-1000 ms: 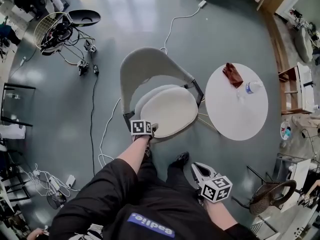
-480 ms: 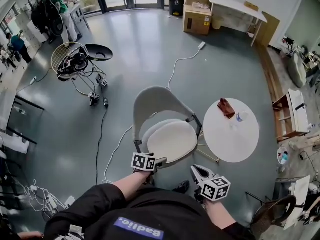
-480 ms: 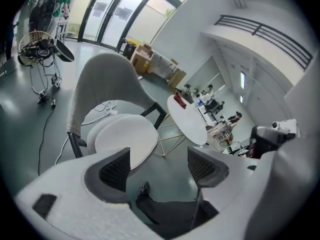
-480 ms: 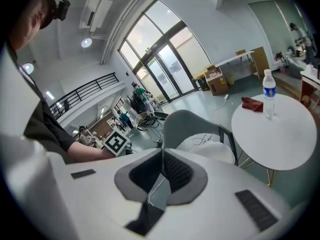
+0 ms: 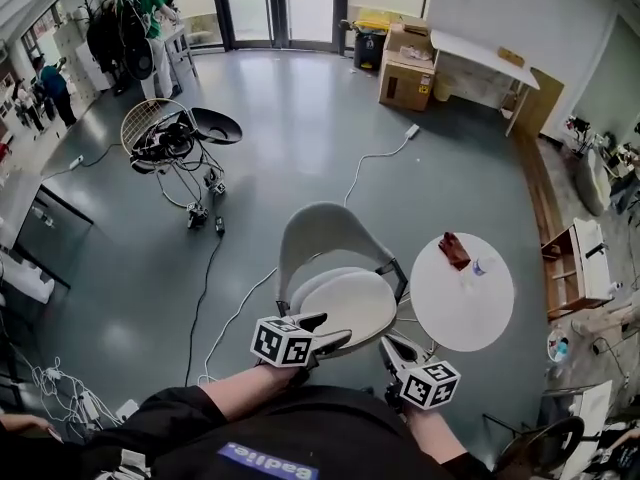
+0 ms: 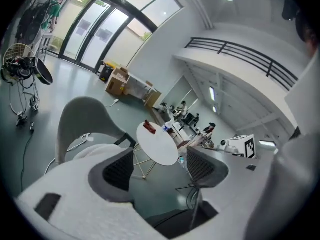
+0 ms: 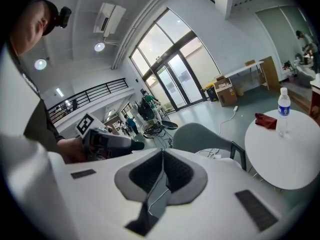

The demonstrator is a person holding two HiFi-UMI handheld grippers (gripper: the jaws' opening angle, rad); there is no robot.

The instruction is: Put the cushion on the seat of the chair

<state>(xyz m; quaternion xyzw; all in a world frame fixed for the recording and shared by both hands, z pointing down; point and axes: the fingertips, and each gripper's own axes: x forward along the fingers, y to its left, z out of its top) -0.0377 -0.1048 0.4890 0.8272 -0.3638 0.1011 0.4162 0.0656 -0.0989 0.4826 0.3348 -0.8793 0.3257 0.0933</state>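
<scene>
Fingers (image 6: 117, 170) of the left gripper (image 6: 160, 166) stand wide apart with nothing between them, while the right gripper (image 7: 162, 171) has its two fingers (image 7: 177, 176) pressed together on nothing. Just ahead of both pairs of fingertips stands the grey chair (image 5: 318, 236), its back on the far side. Ahead and to the right of the right fingers is the round white table (image 5: 462, 303). The pale cushion (image 5: 345, 306) lies flat on the chair's seat, just beyond the left fingertips and apart from them, and farther off on the table sit a red cloth (image 5: 453, 250) and a small bottle (image 5: 478, 266).
</scene>
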